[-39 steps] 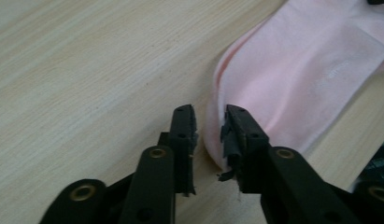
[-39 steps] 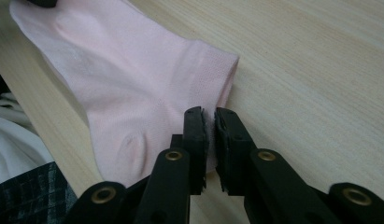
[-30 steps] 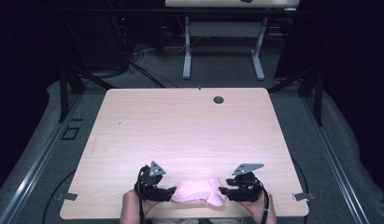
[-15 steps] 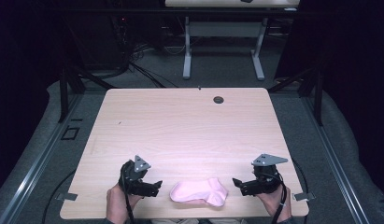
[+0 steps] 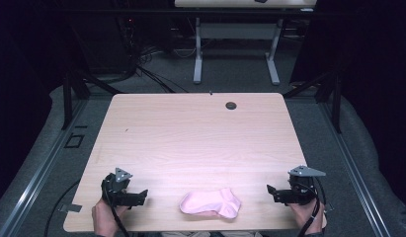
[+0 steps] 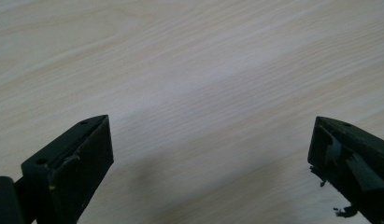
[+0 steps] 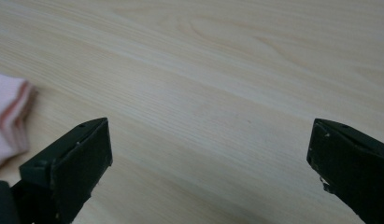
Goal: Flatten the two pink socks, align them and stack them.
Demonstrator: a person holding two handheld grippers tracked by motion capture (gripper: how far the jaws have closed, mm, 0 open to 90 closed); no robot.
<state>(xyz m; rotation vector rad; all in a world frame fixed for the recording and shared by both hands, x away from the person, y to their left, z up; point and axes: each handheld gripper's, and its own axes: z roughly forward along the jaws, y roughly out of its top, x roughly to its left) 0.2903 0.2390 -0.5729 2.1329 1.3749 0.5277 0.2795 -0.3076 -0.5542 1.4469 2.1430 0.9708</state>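
Dark grey carpet and black framing surround a pale wooden surface (image 5: 200,143) in the high view, with the white legs of a second desk (image 5: 235,49) standing beyond its far edge. A small dark round grommet (image 5: 231,105) sits near that far edge, well ahead of both tongs. At the near edge, the left tongs (image 5: 141,195) rest low over the wood, held by the person's left hand (image 5: 105,219), jaws pointing inward toward the middle. The right tongs (image 5: 270,191) sit opposite, held by the right hand (image 5: 305,217), jaws also pointing inward, a grey three-cornered plate on top. Between the two tongs, apart from both and a little nearer the left ones, lies a folded pink sock (image 5: 210,203), flat on the wood by the near edge.

Left gripper view: the two black jaws of the left tongs (image 6: 210,140) stand wide apart with nothing between them, bare wood grain running ahead of them. The inner face of the jaw at the right of this view looks chipped and frayed.

Right gripper view: the jaws of the right tongs (image 7: 208,140) are likewise spread wide and hold nothing. The pink sock (image 7: 10,119) shows at the left edge, beside and just beyond the left-hand jaw, its layered hem edges visible, not touching the jaw.
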